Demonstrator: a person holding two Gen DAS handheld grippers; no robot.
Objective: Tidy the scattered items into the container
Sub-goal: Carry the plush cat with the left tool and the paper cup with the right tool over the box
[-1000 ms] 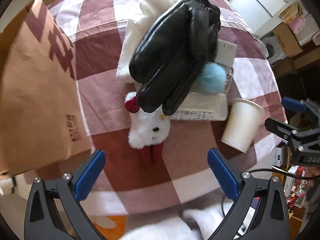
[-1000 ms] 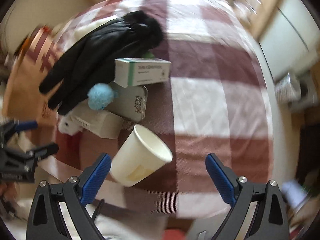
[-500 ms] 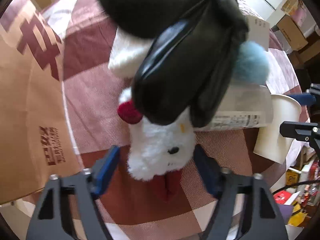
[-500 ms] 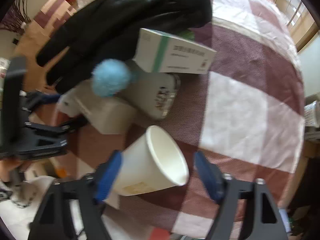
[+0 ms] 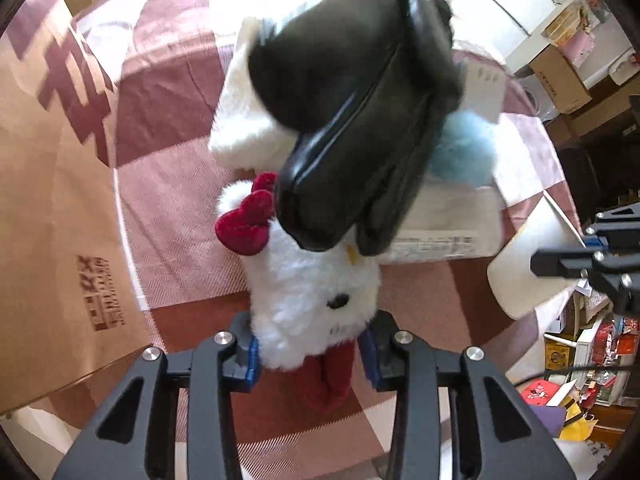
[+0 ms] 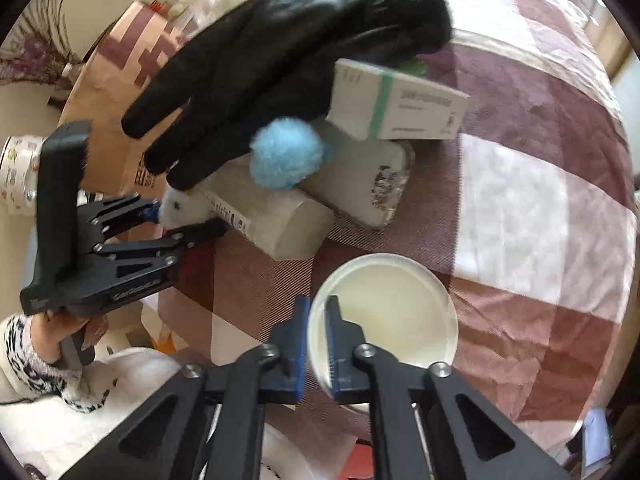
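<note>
Mostly we see clutter piled up. Black gloves [image 5: 352, 120] cover most of the white plush cat [image 5: 316, 304]; only its face, red bow and red lower part show. The left gripper [image 5: 310, 354] has just been closing, and its blue pads now press the plush's head from both sides. The right gripper [image 6: 316, 348] has just been closing too and now pinches the paper cup [image 6: 384, 312] wall at the rim, one pad inside, one outside. The brown paper bag [image 5: 52, 200], printing unreadable, lies beside the pile on the checked cloth [image 6: 520, 208]. The green-striped box [image 6: 396, 106] has blurred text. The blue pompom [image 6: 286, 156] sits on a white pack [image 6: 276, 216].
</note>
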